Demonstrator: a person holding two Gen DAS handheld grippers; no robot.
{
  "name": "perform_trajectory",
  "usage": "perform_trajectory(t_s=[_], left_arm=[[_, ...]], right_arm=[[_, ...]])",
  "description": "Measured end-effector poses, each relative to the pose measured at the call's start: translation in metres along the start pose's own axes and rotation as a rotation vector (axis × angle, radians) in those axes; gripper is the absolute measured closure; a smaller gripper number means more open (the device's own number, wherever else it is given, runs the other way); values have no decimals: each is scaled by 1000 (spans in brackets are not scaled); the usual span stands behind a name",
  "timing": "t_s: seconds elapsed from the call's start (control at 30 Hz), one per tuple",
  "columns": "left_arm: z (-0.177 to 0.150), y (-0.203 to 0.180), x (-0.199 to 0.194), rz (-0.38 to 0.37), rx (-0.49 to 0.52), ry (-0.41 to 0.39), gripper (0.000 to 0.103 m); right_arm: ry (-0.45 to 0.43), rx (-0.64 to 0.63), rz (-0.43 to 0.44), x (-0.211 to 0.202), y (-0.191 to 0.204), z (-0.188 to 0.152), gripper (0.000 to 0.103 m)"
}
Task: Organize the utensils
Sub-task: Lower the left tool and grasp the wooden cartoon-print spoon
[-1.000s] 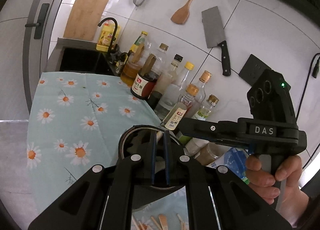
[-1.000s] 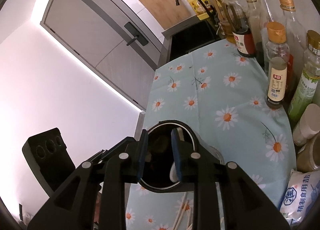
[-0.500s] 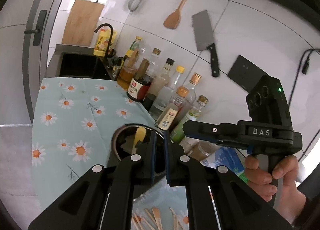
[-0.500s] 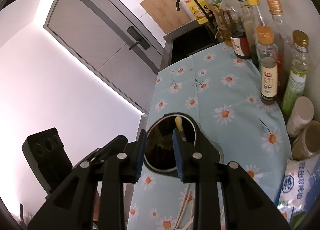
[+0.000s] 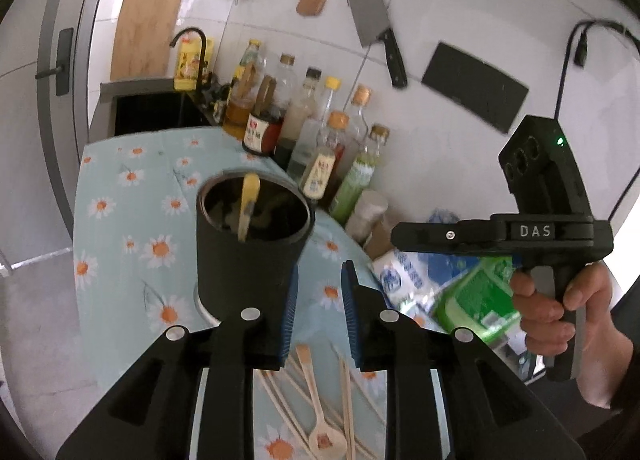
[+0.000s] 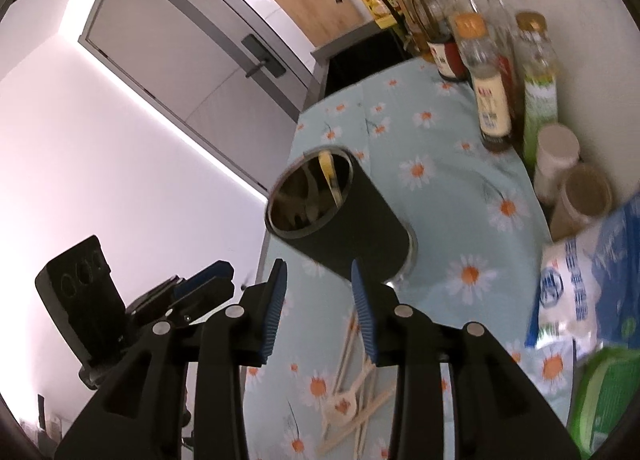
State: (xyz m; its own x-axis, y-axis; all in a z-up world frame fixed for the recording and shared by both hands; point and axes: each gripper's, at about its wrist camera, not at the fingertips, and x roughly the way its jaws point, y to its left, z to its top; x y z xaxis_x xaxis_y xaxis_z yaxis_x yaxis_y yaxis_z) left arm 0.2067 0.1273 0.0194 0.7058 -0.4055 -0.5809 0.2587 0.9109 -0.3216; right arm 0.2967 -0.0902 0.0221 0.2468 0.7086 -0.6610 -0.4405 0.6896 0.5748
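A black cylindrical utensil holder (image 5: pixel 248 252) (image 6: pixel 344 227) stands on the daisy tablecloth, with a pale wooden utensil (image 5: pixel 249 199) (image 6: pixel 330 171) leaning inside. My left gripper (image 5: pixel 320 306) hangs just short of the holder's right side. Its jaws are opening and nothing is between them. My right gripper (image 6: pixel 318 300) sits just short of the holder's base. Its jaws are opening too, and the gap is empty. Below both grippers, a wooden spoon (image 5: pixel 320 408) (image 6: pixel 344 404) and chopsticks (image 5: pixel 346 400) (image 6: pixel 352 344) lie loose on the cloth. A hand (image 5: pixel 560 308) holds the right gripper.
Sauce and oil bottles (image 5: pixel 320 139) (image 6: pixel 488 79) line the tiled wall. Jars (image 6: pixel 560 163) and plastic bags (image 5: pixel 472 300) crowd the right side. A sink (image 5: pixel 152 115) lies behind the cloth. The cloth's left edge (image 6: pixel 280 244) drops to the floor. A cleaver (image 5: pixel 372 31) hangs on the wall.
Both grippers have pulled back from over the holder's mouth, and their jaws have widened. A pale utensil now stands in the holder. The spoon and chopsticks have come into view.
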Motion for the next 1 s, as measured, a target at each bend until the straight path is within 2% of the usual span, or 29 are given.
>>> perform_trajectory(t_s=[0.07, 0.27, 0.37, 0.53, 0.67, 0.83, 1.0], left_arm=[[-9, -2, 4, 2, -4, 37, 82], [-32, -3, 22, 8, -10, 150, 81], [-44, -5, 33, 12, -5, 211, 71], [-57, -7, 49, 20, 3, 292, 71], [-71, -12, 68, 43, 29, 384, 71], [-84, -12, 95, 112, 46, 498, 71], [-91, -16, 115, 142, 61, 575, 71]], right_arm=[[27, 10, -3, 0, -4, -11, 57], [87, 40, -29, 3, -21, -36, 57], [110, 71, -29, 6, -30, -47, 55], [141, 122, -35, 8, -45, -62, 54], [172, 149, -31, 8, -55, -71, 53], [201, 174, -25, 8, -70, -82, 53], [239, 196, -10, 11, -82, -92, 53]])
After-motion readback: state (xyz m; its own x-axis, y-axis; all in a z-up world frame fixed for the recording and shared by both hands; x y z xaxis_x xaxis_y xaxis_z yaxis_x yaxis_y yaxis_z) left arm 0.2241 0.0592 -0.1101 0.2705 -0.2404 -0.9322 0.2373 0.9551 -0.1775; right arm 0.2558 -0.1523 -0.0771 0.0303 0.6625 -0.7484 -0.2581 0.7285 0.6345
